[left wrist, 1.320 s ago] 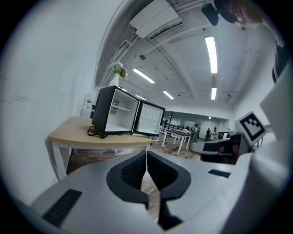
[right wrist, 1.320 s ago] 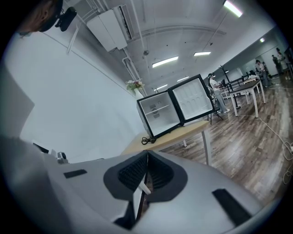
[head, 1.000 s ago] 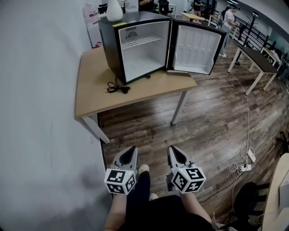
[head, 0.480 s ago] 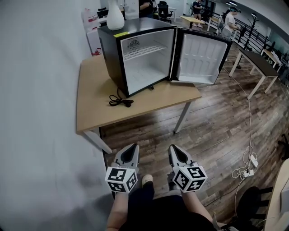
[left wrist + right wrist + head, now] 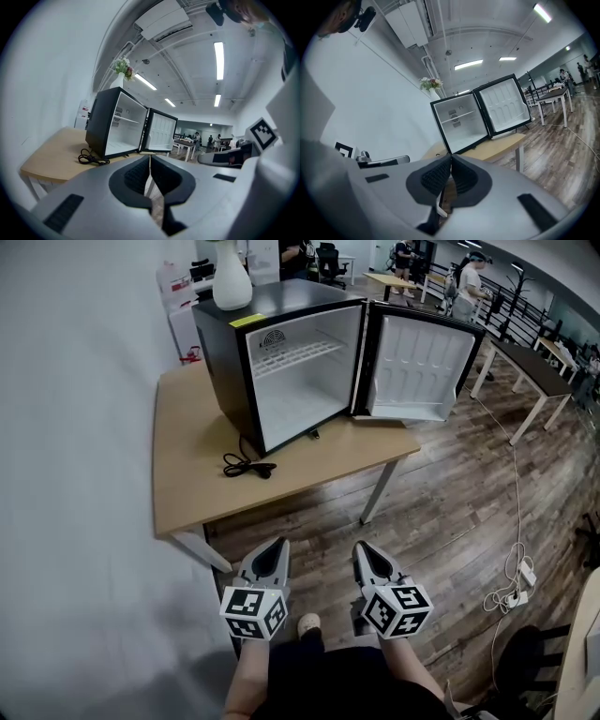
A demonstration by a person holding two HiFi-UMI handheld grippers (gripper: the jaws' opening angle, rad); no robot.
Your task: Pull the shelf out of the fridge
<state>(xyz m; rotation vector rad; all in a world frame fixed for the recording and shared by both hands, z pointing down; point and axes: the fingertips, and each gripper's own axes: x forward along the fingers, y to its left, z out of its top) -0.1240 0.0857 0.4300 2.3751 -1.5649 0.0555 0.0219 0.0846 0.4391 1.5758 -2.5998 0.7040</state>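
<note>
A small black fridge (image 5: 225,352) stands on a wooden table (image 5: 187,474) with its door (image 5: 419,367) swung wide to the right. Inside, a white wire shelf (image 5: 295,352) sits in the upper part of the white cavity; the shelf (image 5: 458,116) also shows in the right gripper view and the shelf (image 5: 128,120) in the left gripper view. My left gripper (image 5: 278,546) and right gripper (image 5: 361,549) are both shut and empty, held low in front of the person's body, well short of the table's near edge.
A coiled black power cord (image 5: 247,466) lies on the table in front of the fridge. A white vase (image 5: 232,285) stands on the fridge top. A white wall runs along the left. Other tables (image 5: 525,362) and people stand farther back; a cable and power strip (image 5: 516,573) lie on the floor.
The view has moved closer to the table and fridge, which now sit lower and larger in the head view. Both grippers stay shut, side by side.
</note>
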